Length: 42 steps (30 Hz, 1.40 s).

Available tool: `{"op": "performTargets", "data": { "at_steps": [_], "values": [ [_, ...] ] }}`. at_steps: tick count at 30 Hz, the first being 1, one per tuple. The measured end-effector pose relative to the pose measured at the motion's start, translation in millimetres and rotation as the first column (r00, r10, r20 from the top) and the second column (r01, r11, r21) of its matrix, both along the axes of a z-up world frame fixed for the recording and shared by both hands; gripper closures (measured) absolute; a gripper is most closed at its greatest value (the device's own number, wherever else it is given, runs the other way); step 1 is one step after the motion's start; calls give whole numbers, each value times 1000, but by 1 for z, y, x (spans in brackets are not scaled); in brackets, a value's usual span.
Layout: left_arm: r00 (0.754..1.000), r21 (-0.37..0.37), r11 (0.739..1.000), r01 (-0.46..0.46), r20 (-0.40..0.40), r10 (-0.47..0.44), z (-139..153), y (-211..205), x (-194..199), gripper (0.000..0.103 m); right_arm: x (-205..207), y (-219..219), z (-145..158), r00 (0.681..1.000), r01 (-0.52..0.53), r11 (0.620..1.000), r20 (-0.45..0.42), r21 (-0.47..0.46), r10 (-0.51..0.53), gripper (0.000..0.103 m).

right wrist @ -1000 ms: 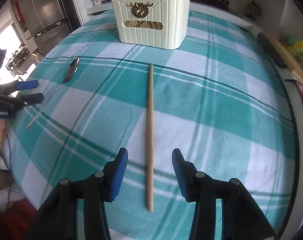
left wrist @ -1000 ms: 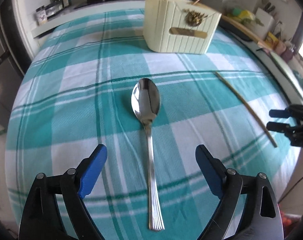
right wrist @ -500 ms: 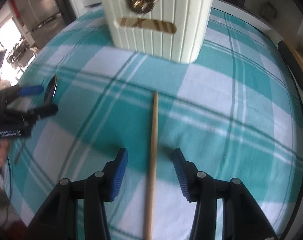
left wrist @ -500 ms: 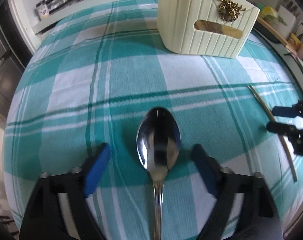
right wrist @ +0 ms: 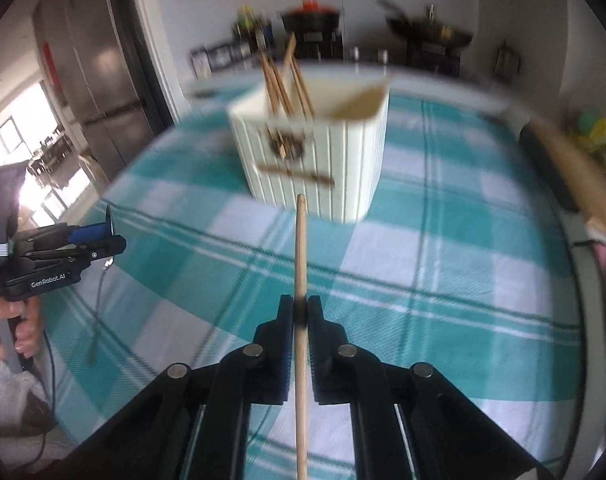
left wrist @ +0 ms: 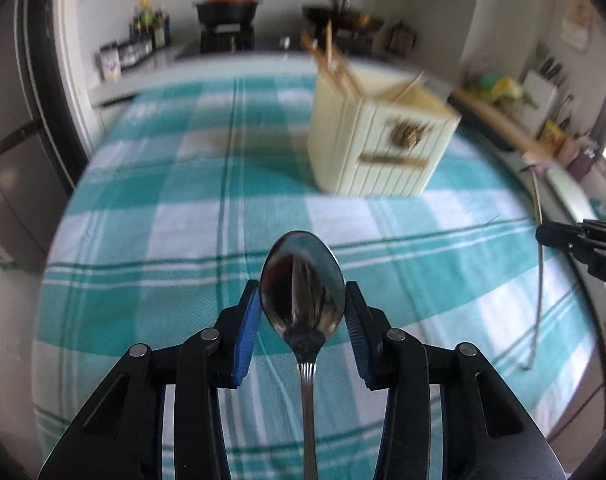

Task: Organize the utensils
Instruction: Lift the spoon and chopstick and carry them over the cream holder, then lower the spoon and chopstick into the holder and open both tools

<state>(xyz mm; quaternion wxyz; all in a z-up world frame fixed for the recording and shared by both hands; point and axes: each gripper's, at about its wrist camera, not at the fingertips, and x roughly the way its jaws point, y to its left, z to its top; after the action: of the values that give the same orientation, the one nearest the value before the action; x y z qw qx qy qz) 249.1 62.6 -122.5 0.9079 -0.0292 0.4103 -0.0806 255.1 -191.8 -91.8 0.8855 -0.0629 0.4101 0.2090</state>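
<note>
Left wrist view: left gripper just closed, clamping spoon bowl; right gripper clamping chopstick.

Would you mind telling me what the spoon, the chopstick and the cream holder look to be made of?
Spoon: polished metal, likely stainless steel; its bowl mirrors the room. Chopstick: pale wood or bamboo, matte tan with no shine. Holder: probably moulded plastic, cream with even vertical ribs; the picture is blurred, so painted wood is possible.
</note>
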Motion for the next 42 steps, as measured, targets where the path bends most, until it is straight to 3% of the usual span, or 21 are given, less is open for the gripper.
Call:
{"op": "performTargets", "data": {
  "at_steps": [3, 10, 19, 23, 28, 32, 36, 38, 42],
  "values": [
    [999, -22, 1000, 0, 54, 1, 18, 5, -16, 61, -22, -9, 23, 997, -3, 999, 71, 36, 0, 96],
    [992, -68, 998, -5, 126, 13, 42, 10, -37, 61, -38, -17, 46, 984, 3, 996, 175, 94, -19, 96],
    [989, -108, 994, 22, 146, -6, 66, 13, -31, 62, -14, -21, 69, 976, 20, 989, 210, 150, -52, 96],
    [986, -146, 988, 49, 163, -25, 94, 15, -16, 62, 7, -19, 92, 966, 22, 989, 250, 143, -58, 96],
    [972, -187, 980, 71, 236, -26, 153, 15, 18, 62, 43, -15, 141, 931, 11, 990, 359, 142, -62, 96],
    [941, -195, 980, 41, 338, 28, 205, 10, 59, 62, 78, -8, 175, 894, 3, 987, 442, 159, -74, 96],
    [907, -213, 977, 0, 410, 89, 226, 3, 107, 62, 115, 1, 182, 861, -11, 984, 502, 176, -80, 96],
    [911, -214, 976, -27, 397, 112, 219, -2, 137, 62, 132, 3, 174, 870, -12, 984, 487, 177, -77, 96],
    [951, -199, 979, -51, 291, 109, 182, -13, 186, 62, 178, 14, 133, 938, 1, 990, 342, 138, -49, 96]
  ]
}}
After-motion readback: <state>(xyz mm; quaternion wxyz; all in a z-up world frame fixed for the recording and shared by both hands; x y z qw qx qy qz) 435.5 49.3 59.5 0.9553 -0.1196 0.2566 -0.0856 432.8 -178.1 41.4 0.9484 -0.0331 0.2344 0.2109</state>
